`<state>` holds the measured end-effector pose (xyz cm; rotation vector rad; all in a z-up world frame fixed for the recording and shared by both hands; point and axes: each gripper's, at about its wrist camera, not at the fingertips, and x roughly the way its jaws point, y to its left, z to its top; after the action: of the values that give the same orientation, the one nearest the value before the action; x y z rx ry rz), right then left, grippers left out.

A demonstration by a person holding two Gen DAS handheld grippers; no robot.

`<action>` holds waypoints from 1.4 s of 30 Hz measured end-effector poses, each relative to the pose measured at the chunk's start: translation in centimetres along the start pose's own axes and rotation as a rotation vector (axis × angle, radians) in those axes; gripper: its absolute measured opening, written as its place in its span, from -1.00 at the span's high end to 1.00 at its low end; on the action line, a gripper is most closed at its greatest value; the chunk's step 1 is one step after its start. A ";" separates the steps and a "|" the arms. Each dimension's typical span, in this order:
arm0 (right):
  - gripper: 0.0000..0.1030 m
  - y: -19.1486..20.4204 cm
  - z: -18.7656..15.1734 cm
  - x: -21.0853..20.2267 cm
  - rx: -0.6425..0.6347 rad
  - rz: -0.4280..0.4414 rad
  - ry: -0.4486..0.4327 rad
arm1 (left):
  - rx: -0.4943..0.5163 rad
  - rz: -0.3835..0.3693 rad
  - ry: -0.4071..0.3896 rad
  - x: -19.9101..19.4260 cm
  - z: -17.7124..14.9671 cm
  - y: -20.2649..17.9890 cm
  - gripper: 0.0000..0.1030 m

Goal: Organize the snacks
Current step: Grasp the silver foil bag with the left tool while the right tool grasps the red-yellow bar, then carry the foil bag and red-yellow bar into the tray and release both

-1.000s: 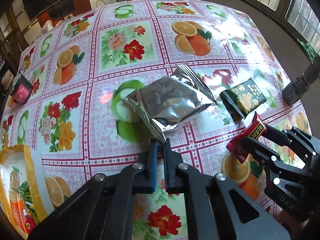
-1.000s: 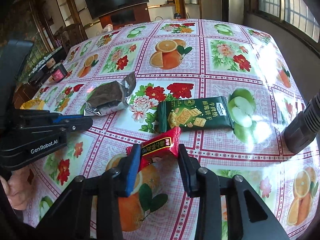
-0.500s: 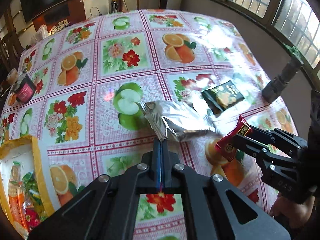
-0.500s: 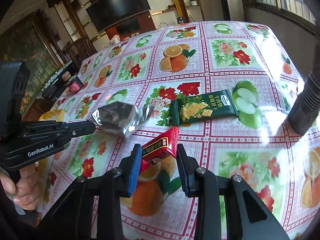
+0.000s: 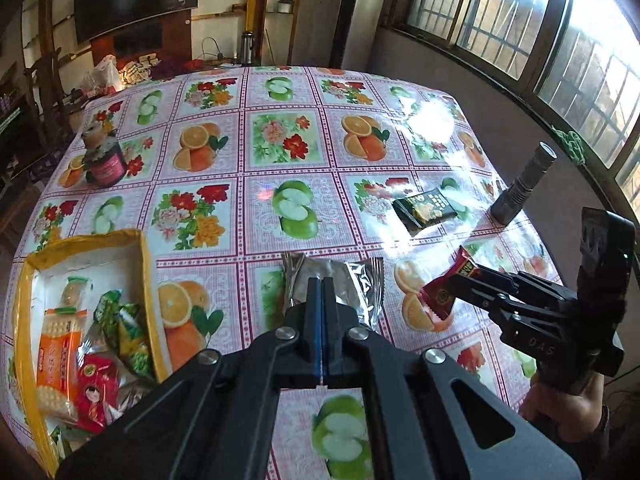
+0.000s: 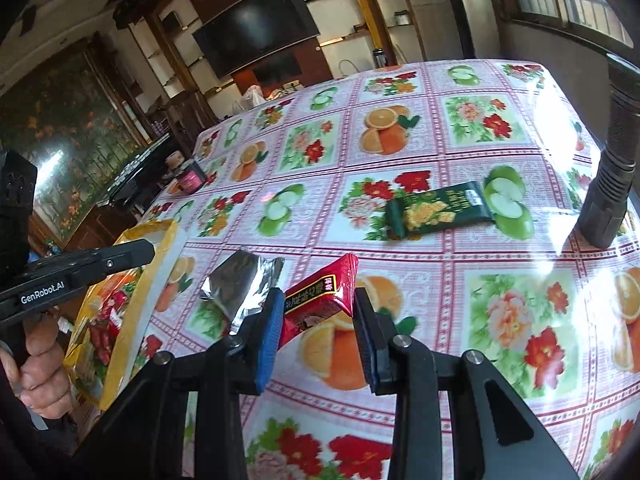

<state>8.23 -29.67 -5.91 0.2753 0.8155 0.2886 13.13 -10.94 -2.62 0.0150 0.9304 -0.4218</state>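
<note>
My left gripper is shut on the edge of a silver foil snack packet, which hangs above the tablecloth; in the right wrist view this packet shows just left of my fingers. My right gripper is shut on a red snack packet, held off the table, and appears in the left wrist view on the right. A dark green cracker packet lies flat farther out. A yellow-rimmed box holding several snacks sits at the near left.
A black flashlight stands upright near the table's right edge. A dark jar stands at the far left. A hand grips the left tool's handle. A fruit-and-flower cloth covers the table.
The left jaws closed on the silver packet and lifted it off the table, carrying it nearer and toward the box. The right gripper rose with the red packet.
</note>
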 end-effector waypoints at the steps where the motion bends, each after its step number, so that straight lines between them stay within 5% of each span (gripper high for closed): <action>1: 0.33 0.3 -0.1 0.0 -0.004 0.001 0.000 | -0.003 -0.009 0.004 0.0 -0.1 0.2 0.99; 3: 0.33 0.6 -0.2 -0.1 -0.005 0.006 -0.002 | -0.014 -0.014 0.052 1.0 -0.3 0.5 0.96; 5: 0.33 0.7 -0.4 -0.3 -0.005 0.001 -0.006 | -0.019 -0.011 0.117 2.7 -0.5 0.3 0.55; 7: 0.33 0.5 -0.6 -0.5 0.002 -0.010 -0.010 | -0.024 0.025 0.104 3.4 -0.8 0.0 -0.68; 9: 0.33 -0.2 -0.8 -0.9 0.017 -0.020 -0.013 | -0.038 0.082 0.047 3.9 -0.7 -0.5 -0.81; 12: 0.33 -1.0 -1.0 -1.3 0.038 -0.028 -0.017 | -0.027 0.103 0.068 5.6 -0.4 -1.6 -0.90; 16: 0.33 -1.6 -1.2 -1.6 0.050 -0.025 -0.016 | 0.047 0.226 0.097 8.8 -0.3 -3.0 -0.91; 20: 0.33 -1.7 -1.3 -1.7 0.052 -0.023 -0.021 | 0.040 0.206 0.132 10.8 -0.7 -2.7 -0.81; 22: 0.33 -1.8 -1.3 -1.6 0.056 -0.024 -0.021 | 0.022 0.162 0.127 10.8 -0.8 -2.3 -0.02; 24: 0.33 -1.8 -1.3 -1.5 0.057 -0.024 -0.017 | 0.029 0.168 0.133 10.3 -0.7 -2.6 0.52; 42: 0.34 4.8 -1.1 -1.7 -0.032 0.075 -0.023 | -0.092 0.236 -0.025 -3.1 -3.6 1.6 0.55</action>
<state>5.59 -25.64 -3.87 0.2794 0.7783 0.3676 9.32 -7.68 -2.69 0.0358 0.9107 -0.1603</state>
